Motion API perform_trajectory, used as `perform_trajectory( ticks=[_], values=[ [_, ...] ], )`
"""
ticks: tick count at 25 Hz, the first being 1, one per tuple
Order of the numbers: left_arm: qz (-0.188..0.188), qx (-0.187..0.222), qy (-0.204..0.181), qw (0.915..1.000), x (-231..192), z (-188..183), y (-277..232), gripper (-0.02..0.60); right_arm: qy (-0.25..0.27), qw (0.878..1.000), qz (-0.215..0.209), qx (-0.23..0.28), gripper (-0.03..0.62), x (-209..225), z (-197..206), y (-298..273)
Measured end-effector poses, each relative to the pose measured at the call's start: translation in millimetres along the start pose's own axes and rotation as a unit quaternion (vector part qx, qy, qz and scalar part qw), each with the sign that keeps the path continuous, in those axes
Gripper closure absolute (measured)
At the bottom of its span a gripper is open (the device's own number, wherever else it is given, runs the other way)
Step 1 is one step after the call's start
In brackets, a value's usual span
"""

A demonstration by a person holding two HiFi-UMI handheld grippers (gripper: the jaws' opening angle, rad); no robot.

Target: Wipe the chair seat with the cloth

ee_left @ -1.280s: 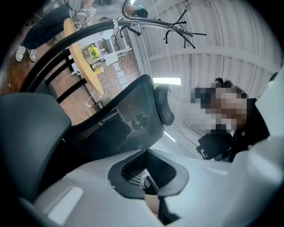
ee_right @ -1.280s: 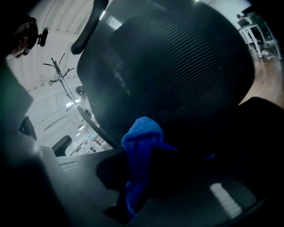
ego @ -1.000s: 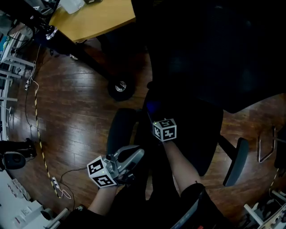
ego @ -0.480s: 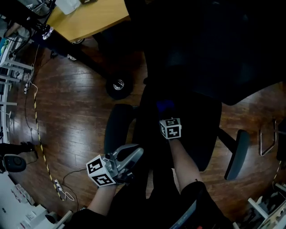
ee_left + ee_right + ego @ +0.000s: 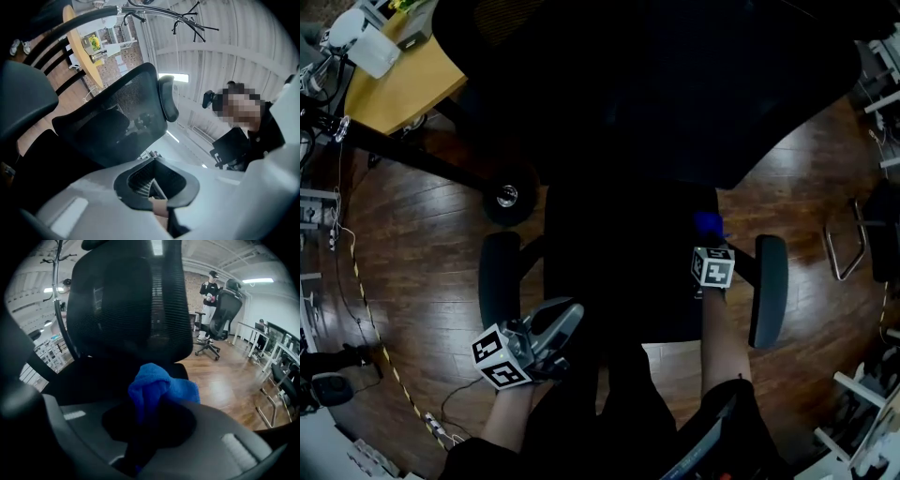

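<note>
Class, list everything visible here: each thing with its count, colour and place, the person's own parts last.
office chair: one, black, centre
armrests: two, dark, either side of its seat
cloth: one, blue, over the seat's right side
table: one, light wood, top left
floor: dark brown wood, all around
second chair: one, dark, far back beside a standing person
left hand-held gripper: one, grey, shut, front left of the seat
right hand-held gripper: one, grey, shut on the cloth
</note>
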State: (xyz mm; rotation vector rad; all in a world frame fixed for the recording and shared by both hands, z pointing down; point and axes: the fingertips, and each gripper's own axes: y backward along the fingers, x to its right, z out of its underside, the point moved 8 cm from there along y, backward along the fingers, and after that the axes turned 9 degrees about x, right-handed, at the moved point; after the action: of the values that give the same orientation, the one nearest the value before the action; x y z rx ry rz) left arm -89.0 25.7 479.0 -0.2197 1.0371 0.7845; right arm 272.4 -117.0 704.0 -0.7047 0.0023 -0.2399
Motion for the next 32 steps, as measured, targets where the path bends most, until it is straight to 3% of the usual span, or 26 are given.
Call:
perform_trajectory(
  ticks=[6,8,10,12,15,20,24,26,29,32],
  values=[
    [0.001,0.004,0.002,1.0000,-1.9,4.7,-4.6,0.581,-0.007,0.999,-0.007,0.039,0.533,10.0,1.5,13.4],
    [-0.001,0.008,0.000,1.0000,-2.3,6.2,-4.0,0.581,-0.041,0.997,-0.023,0.054,0.531,15.2,-1.8,14.1],
    [-0.004,0.016,-0.001,0.9999,-2.5,4.9,-1.2,0.581,-0.121,0.987,-0.041,0.094,0.532,15.8,-7.6,19.4],
    [-0.008,0.023,-0.002,0.9997,-2.0,-0.4,4.4,0.581,-0.199,0.968,-0.069,0.140,0.533,-4.1,-9.8,28.3],
    [-0.015,0.042,-0.007,0.9990,1.6,-9.3,9.4,0.581,-0.227,0.956,-0.127,0.138,0.531,-63.2,-5.9,26.1],
    [-0.031,0.073,-0.017,0.9967,9.9,-14.9,26.4,0.581,-0.172,0.953,-0.237,0.079,0.532,-196.3,-2.5,-3.3],
    [-0.050,0.093,-0.022,0.9942,9.7,-12.4,49.9,0.581,-0.042,0.955,-0.291,0.035,0.531,-299.9,0.0,-19.7],
    [-0.056,0.101,-0.025,0.9930,11.3,-11.9,60.1,0.581,0.027,0.950,-0.310,0.007,0.532,-339.5,3.1,-20.9],
    [-0.063,0.109,-0.027,0.9916,11.6,-12.8,72.9,0.581,0.096,0.945,-0.314,-0.014,0.531,-365.2,8.9,-20.2],
    [-0.065,0.113,-0.027,0.9911,10.0,-14.7,80.2,0.581,0.089,0.945,-0.315,-0.008,0.533,-357.1,12.8,-19.8]
  ],
)
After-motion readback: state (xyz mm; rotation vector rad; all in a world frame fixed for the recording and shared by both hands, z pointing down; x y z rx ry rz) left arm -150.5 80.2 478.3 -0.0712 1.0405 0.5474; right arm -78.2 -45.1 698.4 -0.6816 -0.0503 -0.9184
